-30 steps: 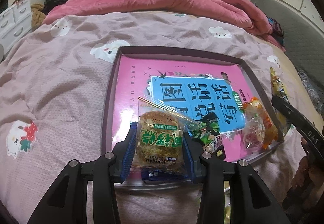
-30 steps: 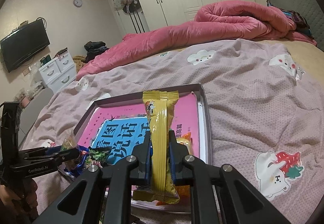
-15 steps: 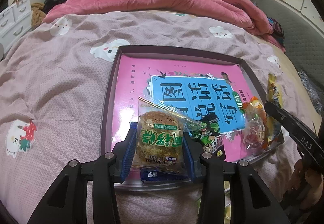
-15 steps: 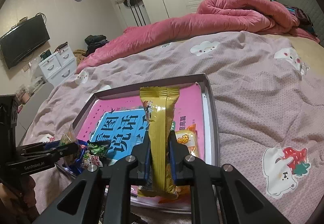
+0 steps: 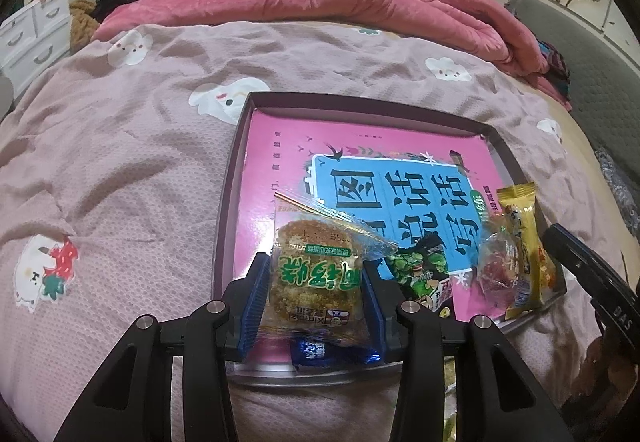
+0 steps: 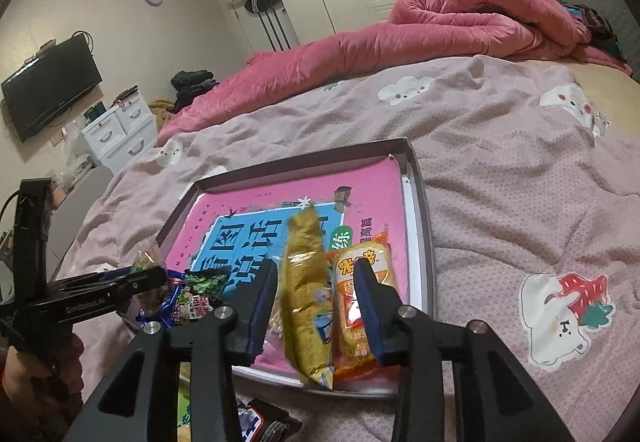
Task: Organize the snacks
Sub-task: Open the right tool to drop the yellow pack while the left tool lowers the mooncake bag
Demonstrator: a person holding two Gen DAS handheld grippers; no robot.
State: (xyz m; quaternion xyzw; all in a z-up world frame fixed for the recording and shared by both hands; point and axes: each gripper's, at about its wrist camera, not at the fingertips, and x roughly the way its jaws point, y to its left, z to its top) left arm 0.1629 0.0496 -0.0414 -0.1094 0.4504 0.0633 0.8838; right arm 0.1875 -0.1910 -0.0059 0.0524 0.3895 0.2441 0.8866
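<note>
My left tongs were black, with ribbed blue pads and silver screws on the linkage. My right tongs matched; white lettering marked their side at the left-wrist frame's right edge.

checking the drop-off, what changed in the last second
The right gripper is opening and has let go of the yellow snack bar, which has tipped down onto the tray. The left gripper still clamps the rice cake packet.
</note>
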